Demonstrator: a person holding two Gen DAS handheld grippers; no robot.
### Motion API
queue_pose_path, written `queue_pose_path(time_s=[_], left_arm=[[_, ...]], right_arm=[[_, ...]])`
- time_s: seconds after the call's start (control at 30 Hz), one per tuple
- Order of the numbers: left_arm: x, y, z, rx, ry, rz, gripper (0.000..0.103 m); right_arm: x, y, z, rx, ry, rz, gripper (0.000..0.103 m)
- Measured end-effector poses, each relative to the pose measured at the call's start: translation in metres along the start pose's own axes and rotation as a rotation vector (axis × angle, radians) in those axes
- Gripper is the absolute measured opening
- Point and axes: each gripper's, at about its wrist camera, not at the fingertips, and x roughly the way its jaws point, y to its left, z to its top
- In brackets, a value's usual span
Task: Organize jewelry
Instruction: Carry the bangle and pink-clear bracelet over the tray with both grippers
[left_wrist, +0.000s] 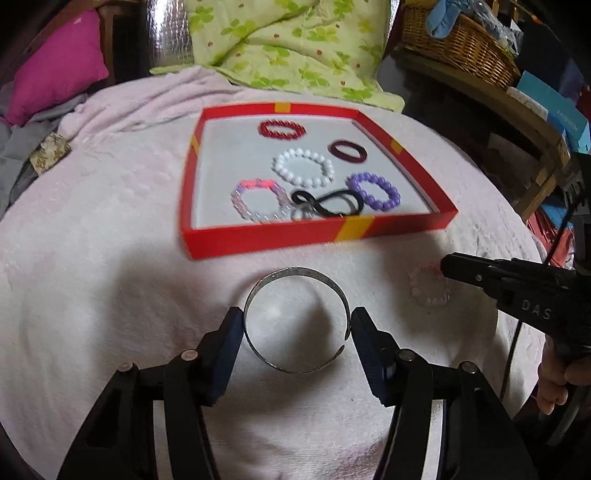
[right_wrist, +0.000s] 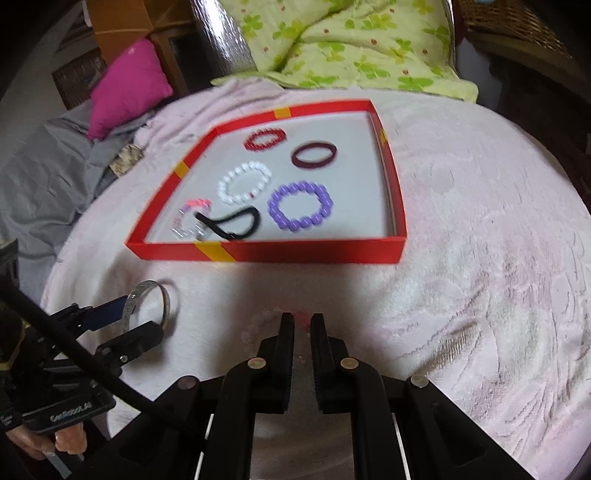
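- Left gripper (left_wrist: 297, 323): jaws apart, straddling silver cuff bangle (left_wrist: 295, 319); left pad looks to touch the band at 9 o'clock, right pad just beside its open gap at 3 o'clock. Not yet clamped, by my judgement.
- Cuff stands tilted on pink blanket (left_wrist: 110, 206), just short of red tray (left_wrist: 317, 234), which lies at 12 o'clock.
- Right gripper (right_wrist: 302, 321): jaws nearly closed, narrow gap, over a clear bead bracelet (left_wrist: 430, 290); grip on it cannot be told, view blurred.
- Left is nearer the cuff.
- Tray holds red, maroon, white, purple, clear-pink bracelets, black hair tie (left_wrist: 328, 205).
- Surface: soft bed; green quilt (left_wrist: 295, 44) behind.
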Motion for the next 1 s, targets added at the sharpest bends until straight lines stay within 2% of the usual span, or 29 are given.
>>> queue_pose_path(time_s=[0.13,0.3,0.4,0.47,0.5,0.53,0.6,0.67,0.7,0.77,0.8,0.83,0.93,1.0], left_arm=[[-0.009,0.007,0.004,-0.004,-0.026,0.005,0.061],[-0.013,0.015,0.008,-0.016,-0.040,0.027,0.061],[-0.013,0.015,0.007,-0.005,-0.036,0.032,0.061],[-0.013,0.013,0.006,0.005,-0.032,0.031,0.061],[-0.014,0.012,0.006,0.007,-0.033,0.030,0.061],[-0.014,0.011,0.006,0.010,-0.036,0.030,0.061],[-0.015,0.010,0.006,0.012,-0.036,0.034,0.061],[-0.014,0.009,0.005,0.016,-0.032,0.036,0.061],[-0.014,0.008,0.005,0.020,-0.030,0.038,0.061],[-0.015,0.007,0.004,0.027,-0.030,0.042,0.061],[-0.015,0.008,0.004,0.027,-0.030,0.042,0.061],[-0.016,0.009,0.004,0.026,-0.032,0.041,0.061],[-0.019,0.013,0.004,0.018,-0.040,0.042,0.061],[-0.022,0.017,0.005,0.006,-0.048,0.037,0.061]], right_arm=[[-0.013,0.002,0.003,0.010,-0.058,0.050,0.010],[-0.021,-0.003,0.008,0.056,-0.090,0.121,0.010],[-0.019,-0.006,0.007,0.055,-0.060,0.080,0.011],[-0.014,-0.012,0.006,0.074,-0.022,0.078,0.023],[-0.011,-0.014,0.005,0.082,-0.005,0.063,0.041],[-0.008,-0.015,0.004,0.082,0.005,0.034,0.052],[-0.002,-0.013,0.002,0.058,0.014,0.004,0.052],[0.005,-0.007,0.002,0.027,0.028,0.002,0.051],[0.009,-0.003,0.001,0.007,0.036,-0.009,0.047],[0.020,0.005,-0.002,-0.040,0.064,-0.056,0.030],[0.024,0.012,-0.003,-0.080,0.065,-0.112,0.022],[0.023,0.014,-0.003,-0.100,0.054,-0.129,0.011],[0.016,0.021,-0.003,-0.123,0.008,-0.138,0.008],[0.003,0.023,-0.001,-0.135,-0.058,-0.129,0.008]])
